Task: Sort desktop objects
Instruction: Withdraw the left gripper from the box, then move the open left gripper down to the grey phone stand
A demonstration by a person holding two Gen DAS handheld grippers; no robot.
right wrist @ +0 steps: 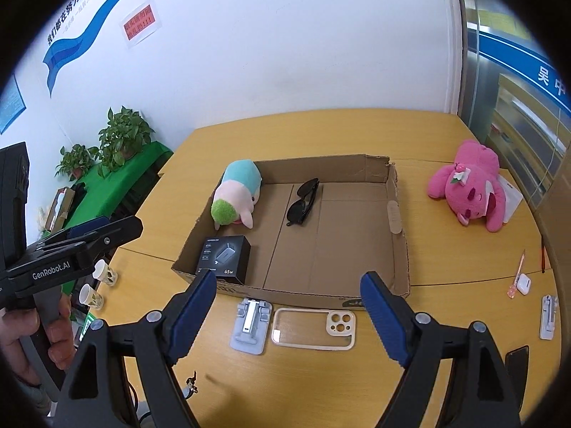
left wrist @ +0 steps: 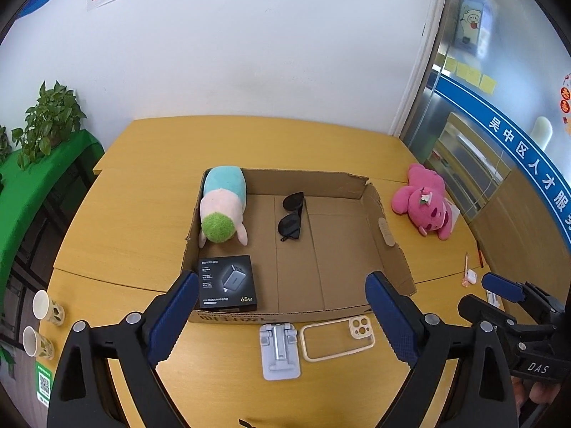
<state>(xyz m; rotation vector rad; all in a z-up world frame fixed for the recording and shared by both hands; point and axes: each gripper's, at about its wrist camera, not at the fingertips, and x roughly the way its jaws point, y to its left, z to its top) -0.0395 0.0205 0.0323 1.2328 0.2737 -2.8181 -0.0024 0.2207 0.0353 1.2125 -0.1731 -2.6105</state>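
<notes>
Box (left wrist: 389,235): shallow torn cardboard; holds pastel plush (left wrist: 223,207), sunglasses (left wrist: 292,215), black charger carton (left wrist: 227,283).
Left tool (left wrist: 282,324): wide, empty.
Right tool (right wrist: 289,315): wide, empty.

"65w" on black charger box (left wrist: 227,283); "GenRobot.AI" on left tool (right wrist: 51,271).

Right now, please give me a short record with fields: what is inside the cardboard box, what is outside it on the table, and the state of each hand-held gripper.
container: cardboard box, open top, on wooden table
inside box: pastel plush toy; sunglasses; black charger box
in front of box: grey phone stand; clear phone case
right of box: pink plush bear; white earbuds case
left hand-held gripper: open, holds nothing
right hand-held gripper: open, holds nothing
</notes>
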